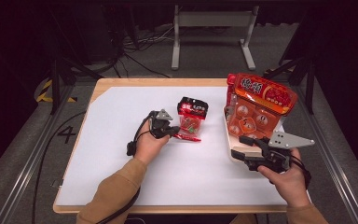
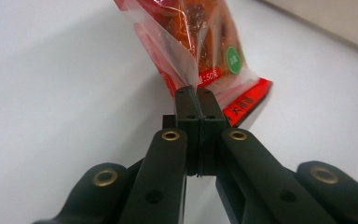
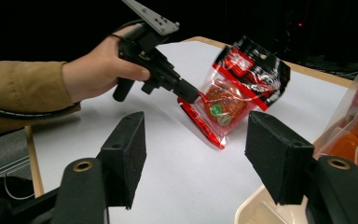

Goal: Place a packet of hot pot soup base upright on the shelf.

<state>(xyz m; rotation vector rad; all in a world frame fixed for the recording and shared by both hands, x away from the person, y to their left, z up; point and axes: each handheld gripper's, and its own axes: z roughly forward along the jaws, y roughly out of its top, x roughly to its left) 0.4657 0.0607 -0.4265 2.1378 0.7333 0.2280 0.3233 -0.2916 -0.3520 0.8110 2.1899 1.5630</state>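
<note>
Left gripper (image 1: 171,132): black plastic body w/ grey three-cornered plate on top, held in a hand in a tan sleeve. Jaws pressed together, pinching the clear crinkly side seam of the small snack pouch (image 1: 190,120). In left gripper view the flat black pads meet on the thin film edge of the pouch (image 2: 200,42); the rest of the pouch rises beyond the tips, tilted, its red bottom strip down on the white sheet to the right of the jaws. Pouch is glossy plastic: black-and-red printed top, clear window w/ orange-red lumpy contents, round green sticker. In right gripper view the pouch (image 3: 235,86) stands slanted, the left gripper (image 3: 189,93) biting its lower left edge.

White sheet (image 1: 121,140): smooth, matte, flat, covers most of the pale wood table (image 1: 103,83); wood rim shows around it.

Right gripper (image 1: 242,147): same black build, grey plate, bare hand round the handle. Jaws stand wide, nothing between them. In right gripper view the two square pads (image 3: 126,156) have a dull, grainy rubber face; the pouch lies well ahead, seen through the gap. Cream tray (image 1: 227,140), rounded rim, sits just by the right-hand jaw. In it leans a big snack bag (image 1: 258,107): shiny red-orange film, clear lower part showing round orange pieces, puffy top. Bag is beyond the right jaws, apart from them.
</note>
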